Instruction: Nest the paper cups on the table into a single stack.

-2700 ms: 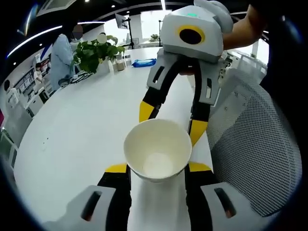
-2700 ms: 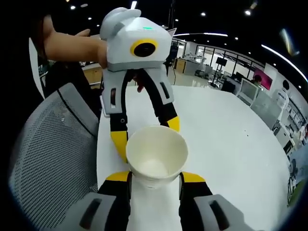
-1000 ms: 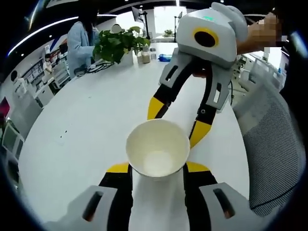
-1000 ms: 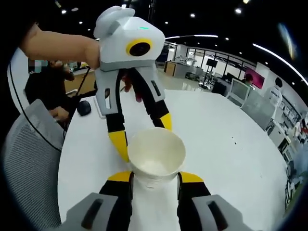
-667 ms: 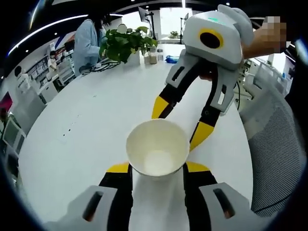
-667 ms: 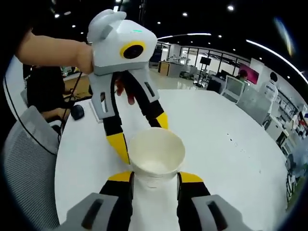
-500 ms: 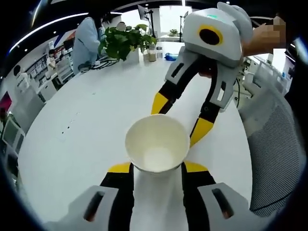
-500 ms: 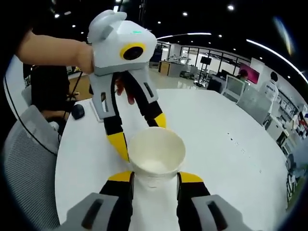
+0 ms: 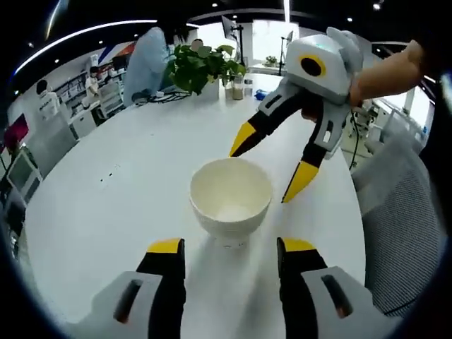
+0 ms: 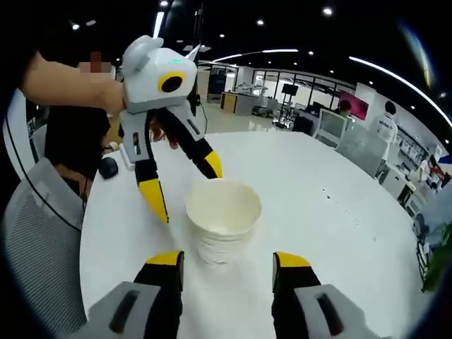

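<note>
A stack of nested white paper cups (image 9: 231,205) stands upright on the white table (image 9: 120,205), its ribbed rims showing low on its side (image 10: 221,226). My left gripper (image 9: 232,247) is open, its yellow-tipped jaws set wide and a little short of the stack, touching nothing. My right gripper (image 10: 228,259) is open too and stands just as far back on the opposite side. Each gripper faces the other across the cups: the right gripper (image 9: 267,171) hangs behind the stack in the left gripper view, the left gripper (image 10: 185,189) in the right gripper view, both held by hands.
A grey mesh chair (image 9: 395,233) stands at the table's edge beside the cups, also seen as the chair (image 10: 35,268). A potted plant (image 9: 205,63) and small bottles (image 9: 236,88) sit at the far end. A black mouse (image 10: 107,167) lies near the edge. A person (image 9: 148,60) stands far back.
Both grippers were shut on the cup stack from opposite sides; both have opened and drawn back, leaving the stack standing free on the table.
</note>
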Demonstrator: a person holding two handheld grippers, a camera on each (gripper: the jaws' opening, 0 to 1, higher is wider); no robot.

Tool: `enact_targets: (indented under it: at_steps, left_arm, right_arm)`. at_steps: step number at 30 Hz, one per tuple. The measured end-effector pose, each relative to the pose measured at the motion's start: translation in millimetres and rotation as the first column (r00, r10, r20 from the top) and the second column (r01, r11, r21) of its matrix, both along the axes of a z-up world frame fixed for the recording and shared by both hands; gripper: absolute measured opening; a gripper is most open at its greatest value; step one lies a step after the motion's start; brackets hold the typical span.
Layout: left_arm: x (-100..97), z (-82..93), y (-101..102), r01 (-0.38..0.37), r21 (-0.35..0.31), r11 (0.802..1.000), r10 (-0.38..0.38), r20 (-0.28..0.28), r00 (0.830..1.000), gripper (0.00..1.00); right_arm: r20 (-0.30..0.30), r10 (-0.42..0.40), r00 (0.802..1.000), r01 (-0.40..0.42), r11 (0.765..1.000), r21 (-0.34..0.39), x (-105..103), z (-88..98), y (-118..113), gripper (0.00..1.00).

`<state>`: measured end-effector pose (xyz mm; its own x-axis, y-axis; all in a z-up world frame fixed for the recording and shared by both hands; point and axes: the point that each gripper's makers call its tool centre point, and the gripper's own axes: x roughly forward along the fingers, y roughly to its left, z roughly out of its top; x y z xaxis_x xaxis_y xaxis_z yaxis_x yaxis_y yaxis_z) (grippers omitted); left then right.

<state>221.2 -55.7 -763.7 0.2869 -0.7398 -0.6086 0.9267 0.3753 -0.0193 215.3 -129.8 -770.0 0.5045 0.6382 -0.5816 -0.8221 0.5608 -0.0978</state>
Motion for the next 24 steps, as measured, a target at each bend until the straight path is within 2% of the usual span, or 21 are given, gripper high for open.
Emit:
enact_targets:
  at_steps: [3,7,8,11,14,17,22,24]
  left_arm:
    - [-3.9,3.8,6.1,-0.053,-0.057,0.997,0.053,0.009,0.999,0.57]
    - [-8.6,11.6,13.9,-0.122,-0.147,0.982,0.128,0.035,0.991,0.6]
    - [-10.1,13.9,15.5,-0.144,-0.174,0.974,0.153,0.04,0.987,0.62]
    - [-14.9,11.3,23.1,-0.204,-0.193,0.96,0.214,0.032,0.976,0.67]
    - [-19.8,9.3,31.1,-0.263,-0.266,0.927,0.281,0.03,0.959,0.69]
    - [-26.0,13.0,38.5,-0.307,-0.304,0.902,0.33,0.027,0.943,0.7]
    - [-42.9,6.8,47.8,-0.334,-0.308,0.891,0.359,0.024,0.933,0.71]
    - [-47.5,9.4,50.1,-0.352,-0.329,0.876,0.38,0.022,0.925,0.72]
  right_arm:
    - [-0.002,-0.052,0.999,0.052,0.997,0.048,-5.4,1.7,-6.0,0.57]
    - [0.004,-0.083,0.997,0.083,0.992,0.091,-13.2,-2.8,-10.1,0.65]
    - [0.004,-0.091,0.996,0.09,0.991,0.097,-15.0,-3.8,-11.3,0.67]
    - [0.016,-0.136,0.991,0.132,0.98,0.146,-29.8,8.2,-13.3,0.73]
    - [0.022,-0.182,0.983,0.175,0.966,0.19,-34.4,11.1,-20.4,0.79]
    - [0.03,-0.217,0.976,0.204,0.95,0.237,-40.0,14.3,-26.3,0.83]
    - [0.045,-0.264,0.963,0.24,0.927,0.287,-55.1,18.7,-34.8,0.88]
    - [0.059,-0.264,0.963,0.236,0.926,0.295,-60.5,19.3,-36.5,0.9]
